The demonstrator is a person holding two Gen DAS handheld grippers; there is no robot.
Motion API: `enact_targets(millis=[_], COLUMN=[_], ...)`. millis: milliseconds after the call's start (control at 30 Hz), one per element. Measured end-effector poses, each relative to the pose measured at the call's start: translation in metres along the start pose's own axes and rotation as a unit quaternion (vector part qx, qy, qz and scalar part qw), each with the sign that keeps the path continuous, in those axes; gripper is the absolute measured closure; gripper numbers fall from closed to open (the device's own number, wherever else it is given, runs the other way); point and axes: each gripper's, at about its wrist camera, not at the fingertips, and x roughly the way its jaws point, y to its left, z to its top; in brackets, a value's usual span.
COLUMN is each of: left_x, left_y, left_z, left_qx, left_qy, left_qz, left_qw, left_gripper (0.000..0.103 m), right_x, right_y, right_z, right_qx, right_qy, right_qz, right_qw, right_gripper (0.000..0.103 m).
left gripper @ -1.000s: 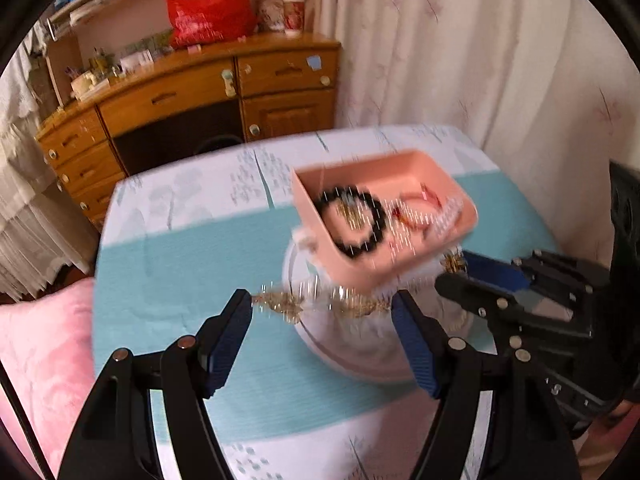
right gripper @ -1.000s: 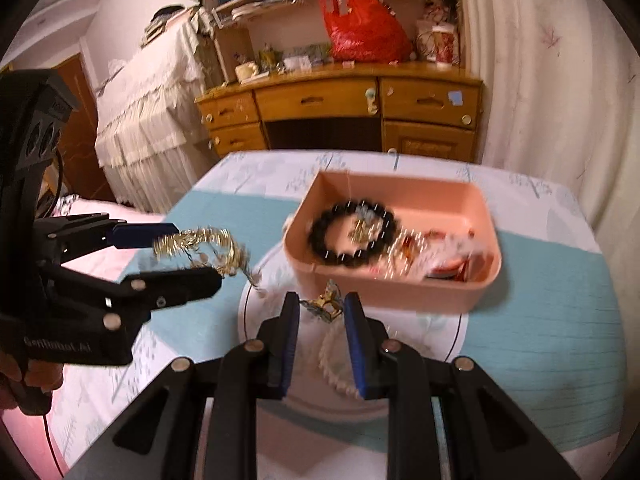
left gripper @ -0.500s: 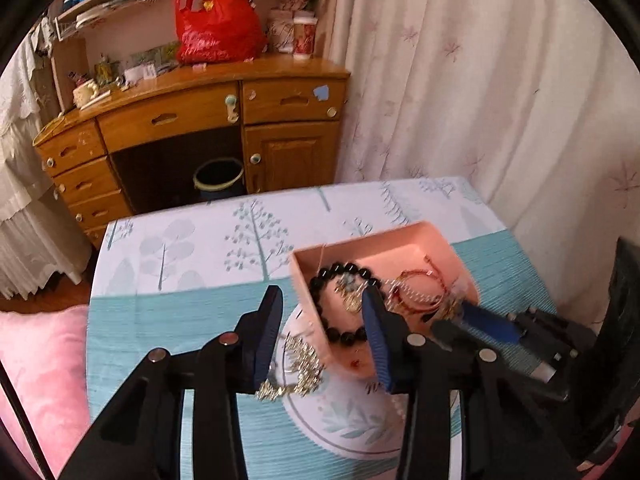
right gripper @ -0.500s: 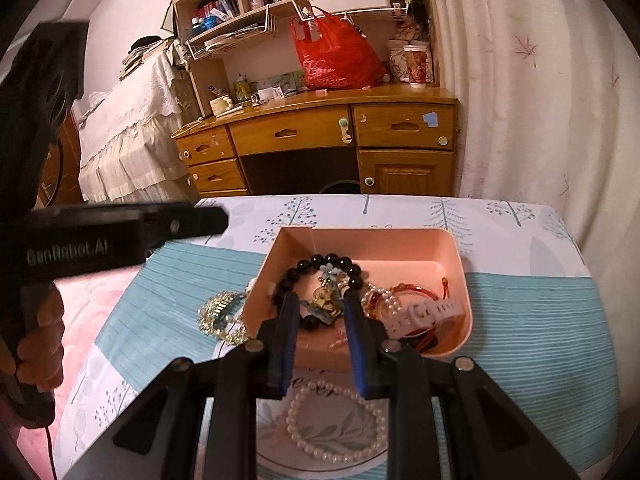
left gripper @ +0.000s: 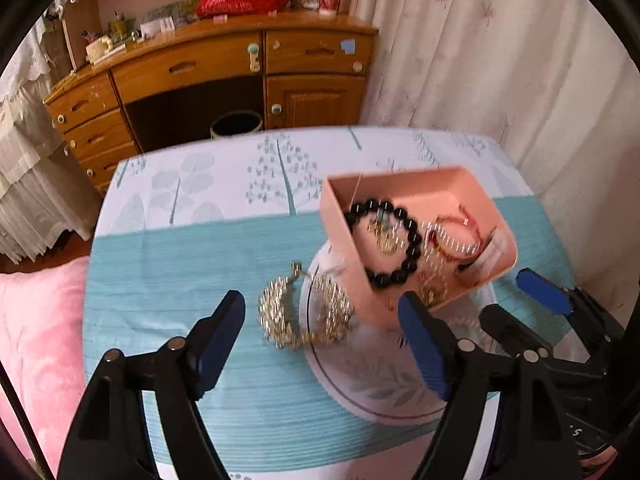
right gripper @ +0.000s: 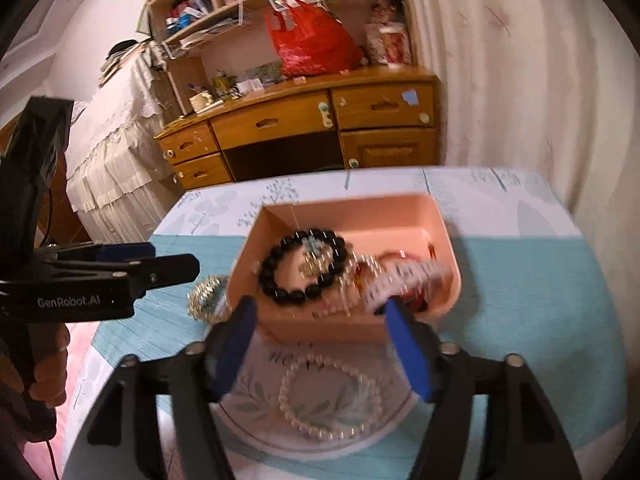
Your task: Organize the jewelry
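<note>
**Both tongs opening, gold piece loose by the plate**

Bedroom backdrop: wooden desk w/ drawers (left gripper: 224, 68), red plastic bag (right gripper: 312, 44) on top, pale curtain at right. Up front, round table under a teal-and-white tree-print cloth (left gripper: 192, 248).

Left gripper (left gripper: 322, 340) has its jaws opening, wide apart, nothing pinched. Gold spiky chain ornament (left gripper: 304, 312) lies on the cloth just ahead of and between its blue pads, half over the rim of the white round plate w/ leaf pattern (left gripper: 360, 372). In the right wrist view the same ornament peeks out beside the box's left wall, partly hidden.

Right gripper (right gripper: 320, 344) also opening, jaws wide, nothing between the pads. Pink rectangular plastic box (right gripper: 352, 208) sits just past its tips, resting partly on the plate. White pearl bead bracelet (right gripper: 332, 396) lies flat on the plate, below the pads and in front of the box.

Inside the box: black glossy round-bead bracelet (right gripper: 304, 268) at left, small gold-and-blue charm within its ring; at right a tangle of red cord, white beads, thin chains, too blurred to separate. Plate's near edge is cut off by the gripper bodies. A hand (right gripper: 48, 364) grips the left tool's handle at frame edge.
</note>
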Motion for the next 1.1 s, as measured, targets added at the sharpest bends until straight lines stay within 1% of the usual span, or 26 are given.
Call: enact_targets(millis=[67, 133, 300, 400, 433, 500, 533, 567, 667, 700, 767, 800, 833, 867, 900, 967, 1033, 1100], left_x=[0.008, 0.016, 0.035, 0.043, 0.045, 0.047, 0.048, 0.048, 0.053, 0.054, 0.058, 0.060, 0.061, 0.062, 0.063, 0.064, 0.064, 0.063], left_y=[-0.001, -0.002, 0.000, 0.003, 0.004, 0.005, 0.005, 0.006, 0.005, 0.004, 0.003, 0.003, 0.002, 0.001, 0.001, 0.000, 0.002, 0.004], left_z=[-0.007, -0.012, -0.021, -0.024, -0.026, -0.027, -0.028, -0.029, -0.029, -0.029, -0.030, -0.030, -0.031, -0.032, -0.033, -0.034, -0.035, -0.037], left_qx=[0.006, 0.013, 0.012, 0.010, 0.009, 0.006, 0.004, 0.003, 0.008, 0.010, 0.014, 0.015, 0.017, 0.018, 0.020, 0.024, 0.024, 0.021], left_qy=[0.014, 0.023, 0.040, 0.035, 0.030, 0.019, 0.010, 0.004, -0.004, -0.005, -0.005, -0.005, -0.008, -0.009, -0.012, -0.019, -0.029, -0.037], left_qz=[0.009, 0.020, 0.023, 0.021, 0.021, 0.020, 0.018, 0.017, 0.015, 0.017, 0.024, 0.027, 0.031, 0.034, 0.038, 0.047, 0.047, 0.042], left_qw=[0.9998, 0.9995, 0.9989, 0.9991, 0.9993, 0.9996, 0.9998, 0.9998, 0.9998, 0.9998, 0.9996, 0.9995, 0.9994, 0.9992, 0.9990, 0.9984, 0.9981, 0.9982], left_gripper=[0.019, 0.016, 0.015, 0.015, 0.015, 0.015, 0.015, 0.015, 0.015, 0.015, 0.015, 0.015, 0.015, 0.015, 0.015, 0.015, 0.016, 0.018], right_x=[0.003, 0.008, 0.019, 0.026, 0.027, 0.025, 0.025, 0.027, 0.029, 0.030, 0.030, 0.030, 0.030, 0.030, 0.030, 0.029, 0.032, 0.032], right_y=[-0.002, -0.004, -0.007, -0.015, -0.018, -0.020, -0.020, -0.019, -0.013, -0.012, -0.008, -0.007, -0.006, -0.006, -0.007, -0.008, -0.009, -0.013], right_z=[-0.008, -0.014, -0.033, -0.042, -0.043, -0.044, -0.044, -0.044, -0.044, -0.045, -0.046, -0.046, -0.046, -0.046, -0.045, -0.045, -0.043, -0.041], right_qx=[0.005, 0.004, 0.005, 0.021, 0.029, 0.029, 0.027, 0.018, -0.015, -0.024, -0.048, -0.057, -0.060, -0.061, -0.061, -0.062, -0.060, -0.050], right_qy=[0.017, 0.040, 0.079, 0.100, 0.103, 0.093, 0.096, 0.097, 0.101, 0.101, 0.099, 0.098, 0.099, 0.100, 0.100, 0.101, 0.103, 0.105], right_qz=[-0.008, -0.017, -0.038, -0.060, -0.059, -0.063, -0.064, -0.068, -0.084, -0.087, -0.098, -0.101, -0.096, -0.095, -0.097, -0.095, -0.089, -0.074], right_qw=[1.000, 0.999, 0.996, 0.993, 0.993, 0.993, 0.993, 0.993, 0.991, 0.991, 0.989, 0.988, 0.989, 0.989, 0.988, 0.988, 0.989, 0.990], right_gripper=[0.032, 0.031, 0.031, 0.031, 0.032, 0.041, 0.050, 0.055, 0.066, 0.067, 0.074, 0.076, 0.081, 0.090, 0.095, 0.095, 0.095, 0.095])
